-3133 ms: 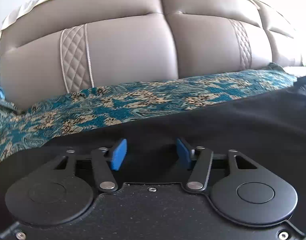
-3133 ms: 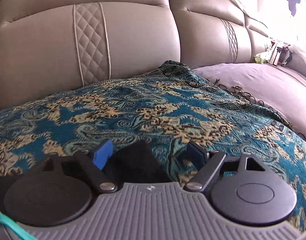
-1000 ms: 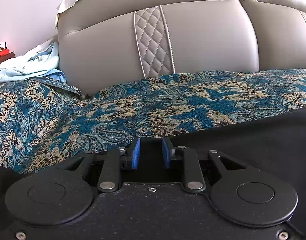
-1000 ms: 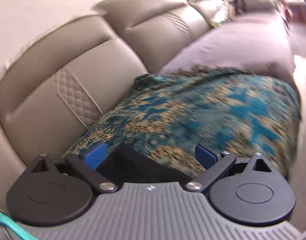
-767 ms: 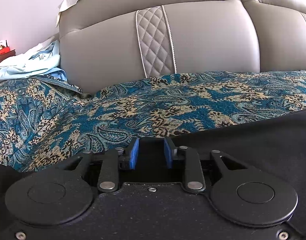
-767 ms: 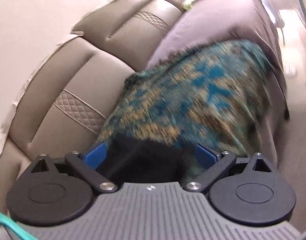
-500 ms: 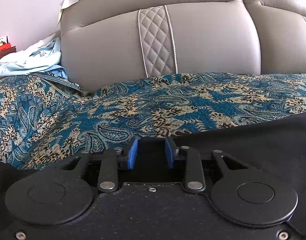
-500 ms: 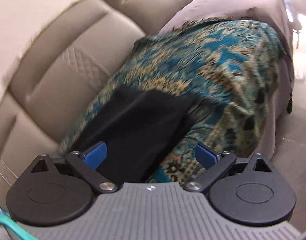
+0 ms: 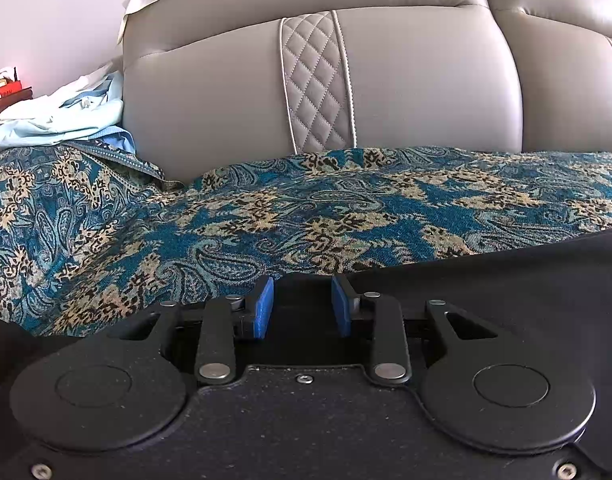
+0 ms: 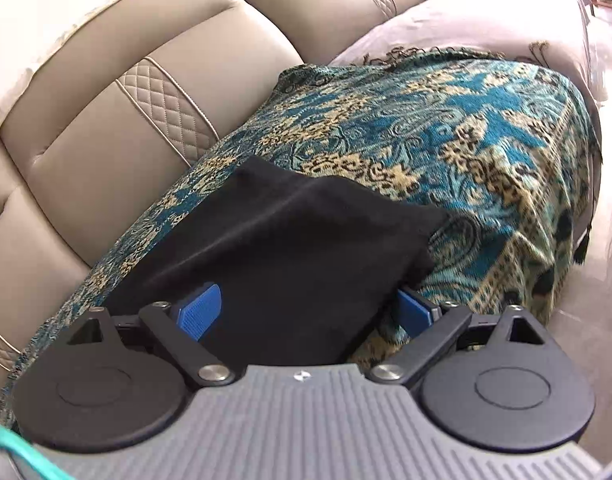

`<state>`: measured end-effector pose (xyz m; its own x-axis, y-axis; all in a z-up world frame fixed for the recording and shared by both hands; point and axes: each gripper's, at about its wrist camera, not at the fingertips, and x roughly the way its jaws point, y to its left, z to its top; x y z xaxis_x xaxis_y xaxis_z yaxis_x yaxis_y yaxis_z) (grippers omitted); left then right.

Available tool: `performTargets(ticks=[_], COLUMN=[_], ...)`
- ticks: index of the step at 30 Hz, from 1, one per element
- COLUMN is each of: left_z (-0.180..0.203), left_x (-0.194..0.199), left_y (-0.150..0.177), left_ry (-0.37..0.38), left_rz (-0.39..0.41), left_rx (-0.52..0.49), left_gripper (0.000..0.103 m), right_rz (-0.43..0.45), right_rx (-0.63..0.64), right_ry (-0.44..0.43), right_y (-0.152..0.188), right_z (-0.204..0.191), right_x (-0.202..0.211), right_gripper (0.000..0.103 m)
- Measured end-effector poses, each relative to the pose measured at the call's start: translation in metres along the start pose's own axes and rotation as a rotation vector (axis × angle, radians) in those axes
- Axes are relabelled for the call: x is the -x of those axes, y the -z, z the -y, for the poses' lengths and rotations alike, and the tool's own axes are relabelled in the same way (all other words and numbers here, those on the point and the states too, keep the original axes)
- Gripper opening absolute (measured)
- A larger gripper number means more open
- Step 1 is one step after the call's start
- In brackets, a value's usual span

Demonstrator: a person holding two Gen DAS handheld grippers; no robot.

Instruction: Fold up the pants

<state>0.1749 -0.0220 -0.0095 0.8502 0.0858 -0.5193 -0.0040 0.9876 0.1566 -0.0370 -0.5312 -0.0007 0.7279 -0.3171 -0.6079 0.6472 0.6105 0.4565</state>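
The pants (image 10: pixel 289 248) are plain black, soft and matte. From my right wrist view one flat end of them lies on the teal-and-gold paisley throw (image 10: pixel 458 128) that covers the sofa seat, with a long crease running along it and a squared-off far edge. My right tongs (image 10: pixel 306 312) stand wide apart and are closing, with the black cloth running between the blue pads (image 10: pixel 199 312); neither pad presses on it.

From the left wrist view the pants (image 9: pixel 506 280) fill the near right as a dark sheet over the throw (image 9: pixel 265 216). My left tongs (image 9: pixel 301 306) are narrowed with black fabric in the gap; I cannot tell whether they grip it.

Only the left view shows pale blue clothing (image 9: pixel 65 116) heaped at the sofa's far left. Only the right view shows a lilac cover (image 10: pixel 486 12) on the sofa beyond the throw.
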Motion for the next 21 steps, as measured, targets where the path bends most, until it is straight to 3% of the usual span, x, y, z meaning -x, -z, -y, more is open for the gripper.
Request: performTargets(ticks=[8, 16, 18, 19, 21], left_z=[-0.001, -0.002, -0.003, -0.004, -0.006], left_x=[0.000, -0.001, -0.001, -0.001, -0.001], left_y=[0.000, 0.000, 0.000, 0.000, 0.000], left_ry=[0.005, -0.005, -0.004, -0.004, -0.007], left_rz=[0.002, 0.002, 0.000, 0.000, -0.004], left_rx=[0.004, 0.009, 0.019, 0.026, 0.040], left_gripper=[0.031, 0.036, 0.037, 0.039, 0.044], right_rz=[0.018, 0.022, 0.024, 0.024, 0.014], right_rx=[0.059, 0.013, 0.002, -0.006, -0.035], right_ry=[-0.032, -0.108, -0.106, -0.096, -0.097], right_y=[-0.008, -0.017, -0.018, -0.018, -0.017], right_z=[-0.004, 0.010, 0.013, 0.014, 0.016], right_x=[-0.008, -0.014, -0.013, -0.013, -0.013], right_gripper=[0.078, 0.060, 0.044, 0.026, 0.022])
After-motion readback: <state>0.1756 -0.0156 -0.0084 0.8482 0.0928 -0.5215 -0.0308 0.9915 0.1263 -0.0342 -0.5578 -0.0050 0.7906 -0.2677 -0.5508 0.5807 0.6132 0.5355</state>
